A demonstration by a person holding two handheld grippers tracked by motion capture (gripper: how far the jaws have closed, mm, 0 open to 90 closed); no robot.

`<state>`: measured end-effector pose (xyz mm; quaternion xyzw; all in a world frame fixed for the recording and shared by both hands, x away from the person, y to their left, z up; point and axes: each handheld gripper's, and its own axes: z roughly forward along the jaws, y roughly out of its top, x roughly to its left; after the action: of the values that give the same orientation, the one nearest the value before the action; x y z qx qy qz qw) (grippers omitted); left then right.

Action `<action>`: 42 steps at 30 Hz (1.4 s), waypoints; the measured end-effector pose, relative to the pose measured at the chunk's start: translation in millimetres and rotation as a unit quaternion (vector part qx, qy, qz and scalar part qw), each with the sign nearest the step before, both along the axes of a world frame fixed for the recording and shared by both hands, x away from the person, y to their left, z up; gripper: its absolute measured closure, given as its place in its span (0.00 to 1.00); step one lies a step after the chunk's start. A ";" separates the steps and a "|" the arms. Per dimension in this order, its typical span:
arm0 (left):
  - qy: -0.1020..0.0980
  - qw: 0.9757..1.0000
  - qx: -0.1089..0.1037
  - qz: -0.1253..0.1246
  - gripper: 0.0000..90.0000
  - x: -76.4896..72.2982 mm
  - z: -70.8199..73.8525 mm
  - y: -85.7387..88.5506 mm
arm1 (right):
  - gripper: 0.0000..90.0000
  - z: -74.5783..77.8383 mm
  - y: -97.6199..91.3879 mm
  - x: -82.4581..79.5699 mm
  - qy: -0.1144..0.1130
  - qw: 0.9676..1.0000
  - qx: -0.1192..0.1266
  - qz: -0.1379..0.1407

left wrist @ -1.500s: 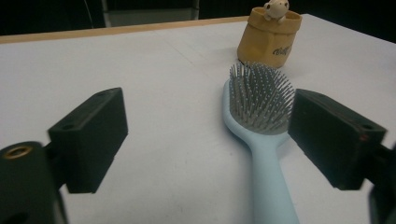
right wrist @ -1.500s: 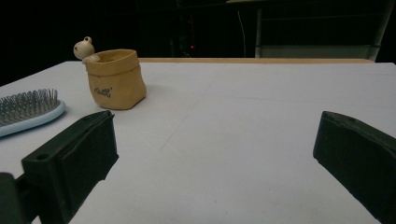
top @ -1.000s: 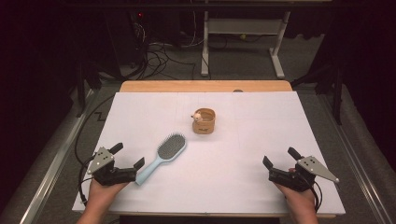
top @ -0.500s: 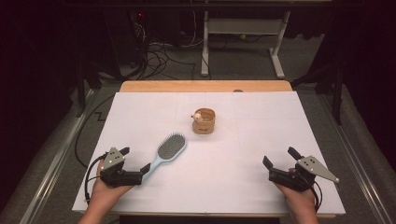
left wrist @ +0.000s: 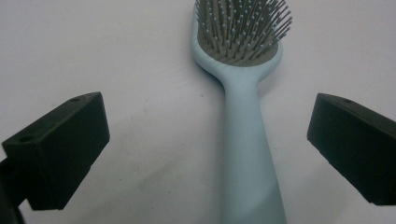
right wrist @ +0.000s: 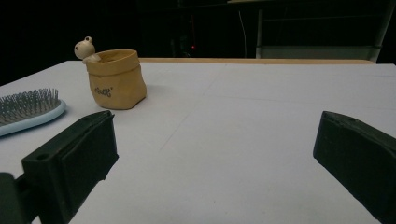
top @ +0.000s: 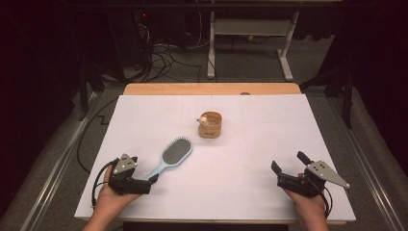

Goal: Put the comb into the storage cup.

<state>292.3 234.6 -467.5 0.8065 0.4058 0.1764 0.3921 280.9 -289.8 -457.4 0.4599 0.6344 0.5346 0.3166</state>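
A light-blue hairbrush (top: 175, 151) with a grey bristle pad lies flat on the white table, handle towards the near left. My left gripper (top: 150, 183) is open at the handle's end. In the left gripper view the handle (left wrist: 247, 154) runs up between the two jaws with a gap on each side of it, and the bristle head (left wrist: 240, 28) is farther out. My right gripper (top: 288, 162) rests open near the table's front right edge, nothing between its jaws (right wrist: 217, 130). A small tan pouch (top: 210, 126) stands mid-table.
A little round-headed figure (right wrist: 85, 47) peeks from the pouch's (right wrist: 115, 79) rim. The white sheet (top: 269, 120) covers a wooden table whose bare far edge (top: 211, 89) shows. Beyond it are cables and a metal stand on a dark floor.
My left gripper has shifted towards the near edge and swung in behind the brush handle, its jaws now either side of it. Brush, pouch and right gripper have stayed put.
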 end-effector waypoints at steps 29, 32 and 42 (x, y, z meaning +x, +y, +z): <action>0.041 0.997 0.052 -0.029 0.00 47.7 27.8 -44.4 | 0.00 -0.2 -2.1 -0.1 0.002 1.000 0.006 -0.002; 0.050 0.997 0.055 -0.033 0.00 54.2 26.0 -51.0 | 0.00 -0.2 -2.0 -0.1 0.002 1.000 0.006 -0.002; 0.078 0.993 0.074 -0.041 0.00 69.1 22.1 -67.5 | 0.00 0.0 -3.0 -0.1 0.001 1.000 0.005 -0.003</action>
<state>361.4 167.2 -445.3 0.8607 0.3874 0.1256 0.3056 280.9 -292.8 -457.4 0.4634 0.6309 0.5364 0.3156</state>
